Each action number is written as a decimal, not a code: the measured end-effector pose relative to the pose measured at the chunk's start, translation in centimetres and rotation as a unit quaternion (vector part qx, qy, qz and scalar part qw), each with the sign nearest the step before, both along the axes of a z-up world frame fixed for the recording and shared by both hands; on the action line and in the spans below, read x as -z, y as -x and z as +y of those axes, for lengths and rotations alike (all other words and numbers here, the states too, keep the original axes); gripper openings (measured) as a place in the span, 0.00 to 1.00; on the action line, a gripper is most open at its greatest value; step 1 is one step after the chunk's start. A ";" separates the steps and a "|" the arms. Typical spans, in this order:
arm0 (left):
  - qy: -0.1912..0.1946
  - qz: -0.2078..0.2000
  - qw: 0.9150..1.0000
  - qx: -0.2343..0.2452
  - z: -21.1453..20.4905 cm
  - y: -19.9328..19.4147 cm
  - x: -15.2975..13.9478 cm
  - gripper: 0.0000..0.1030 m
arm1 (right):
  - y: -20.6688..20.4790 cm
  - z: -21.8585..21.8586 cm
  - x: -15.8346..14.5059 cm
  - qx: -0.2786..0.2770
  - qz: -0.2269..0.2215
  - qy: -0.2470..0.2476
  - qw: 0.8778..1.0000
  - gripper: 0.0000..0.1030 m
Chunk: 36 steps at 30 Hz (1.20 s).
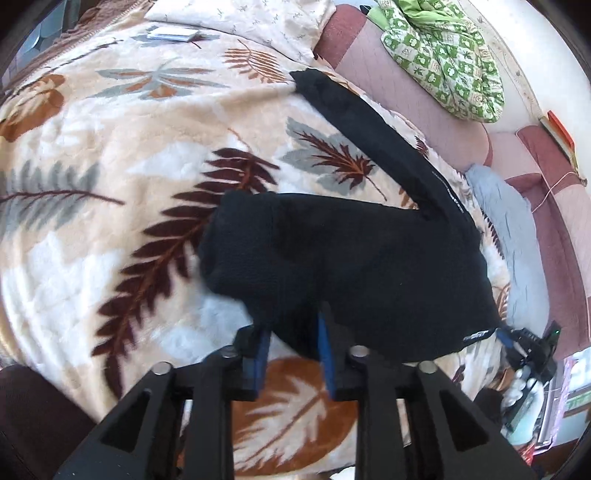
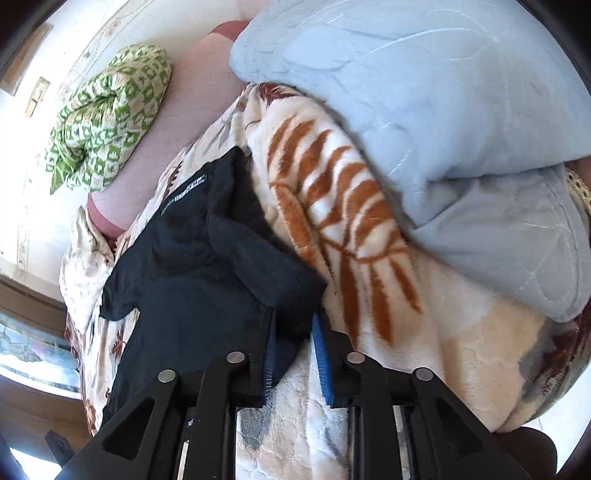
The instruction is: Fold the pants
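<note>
Black fleece pants point(image 1: 351, 258) lie on a leaf-patterned plush blanket point(image 1: 147, 147). They are bunched into a thick fold, and one part stretches away toward the far right edge of the blanket. My left gripper point(image 1: 291, 325) is at the near edge of the fold. A lobe of black cloth sits between its blue pads point(image 1: 260, 354), which stand apart, and blanket shows through the gap lower down. In the right wrist view the pants point(image 2: 192, 258) run off to the left. My right gripper point(image 2: 295, 321) has a corner of cloth between parted pads, and the right pad stands off it.
A light blue quilt point(image 2: 443, 129) is heaped on the blanket point(image 2: 369, 258) right of the pants. A green patterned cloth point(image 1: 443, 62) lies on a pink mattress point(image 1: 406, 103) beyond. A small white flat object point(image 1: 173, 35) rests at the blanket's far side.
</note>
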<state>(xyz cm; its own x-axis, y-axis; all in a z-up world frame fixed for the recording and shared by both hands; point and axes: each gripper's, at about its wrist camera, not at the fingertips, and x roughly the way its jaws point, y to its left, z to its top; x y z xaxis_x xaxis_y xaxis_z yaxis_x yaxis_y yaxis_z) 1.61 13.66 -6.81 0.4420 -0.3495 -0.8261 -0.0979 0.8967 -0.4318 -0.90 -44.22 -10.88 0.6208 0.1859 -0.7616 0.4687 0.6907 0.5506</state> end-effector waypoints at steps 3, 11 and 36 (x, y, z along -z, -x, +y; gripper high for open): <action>-0.019 -0.016 1.000 -0.010 2.0 1.1 -1.1 0.30 | 0.7 -1.2 -1.2 0.020 0.004 0.040 0.999 0.33; -0.019 -0.073 0.996 -0.042 4.1 -4.4 -4.8 0.45 | -0.9 2.5 -4.9 -0.030 -0.054 0.091 0.994 0.55; 0.041 -0.017 0.995 -0.094 1.4 -28.0 2.5 0.12 | -8.3 14.0 -2.0 -0.164 -0.033 0.127 0.978 0.55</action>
<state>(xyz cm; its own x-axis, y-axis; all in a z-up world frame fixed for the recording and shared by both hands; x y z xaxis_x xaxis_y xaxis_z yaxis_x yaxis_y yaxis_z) 29.62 15.09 -9.33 0.5331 -0.3229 -0.7820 -0.2452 0.8257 -0.5081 7.43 -30.24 -8.89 0.6091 0.1926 -0.7694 0.1692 0.9162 0.3633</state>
